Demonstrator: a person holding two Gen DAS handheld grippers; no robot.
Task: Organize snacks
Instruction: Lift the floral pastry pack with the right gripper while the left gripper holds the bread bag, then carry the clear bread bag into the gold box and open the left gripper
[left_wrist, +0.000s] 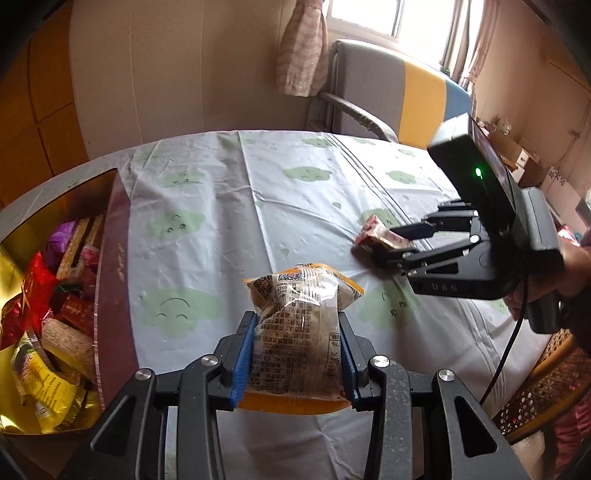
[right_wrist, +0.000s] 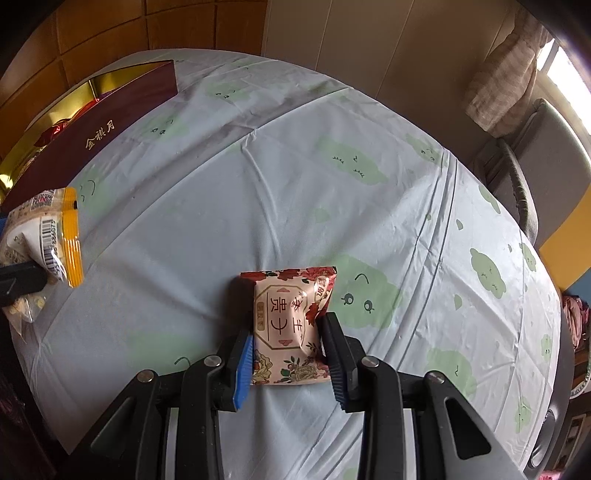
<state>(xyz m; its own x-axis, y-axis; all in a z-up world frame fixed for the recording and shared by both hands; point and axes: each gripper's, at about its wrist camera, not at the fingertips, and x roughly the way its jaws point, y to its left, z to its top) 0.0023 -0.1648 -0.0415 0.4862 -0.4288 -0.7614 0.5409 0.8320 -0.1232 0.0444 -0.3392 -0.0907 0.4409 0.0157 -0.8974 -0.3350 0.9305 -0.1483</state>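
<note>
Left gripper (left_wrist: 295, 354): closed on a clear-and-orange snack packet (left_wrist: 301, 325), blue pads pressed against both its sides; packet held upright, lifted off the tabletop (left_wrist: 229, 192).
Right gripper (right_wrist: 290, 354): jaws set on either side of a pink floral snack packet (right_wrist: 291, 325) and touching its edges; the packet lies flat on the tabletop, near the right side of the scene.
Right gripper, seen from the left wrist view (left_wrist: 391, 247): lowered to the cloth at the right, its fingertips around the floral packet.
Gift box (left_wrist: 114, 280): dark red outside, gold inside, standing open at the left edge of the tabletop; just left of the held clear packet.
Box contents (left_wrist: 44, 314): many wrapped snacks in red, yellow, purple and tan, piled loosely.
Tabletop cover: pale blue cloth printed with green smiling clouds, creased.
Chair (left_wrist: 388, 88): grey, yellow and blue, at the far side beside a curtain (left_wrist: 303, 48).
</note>
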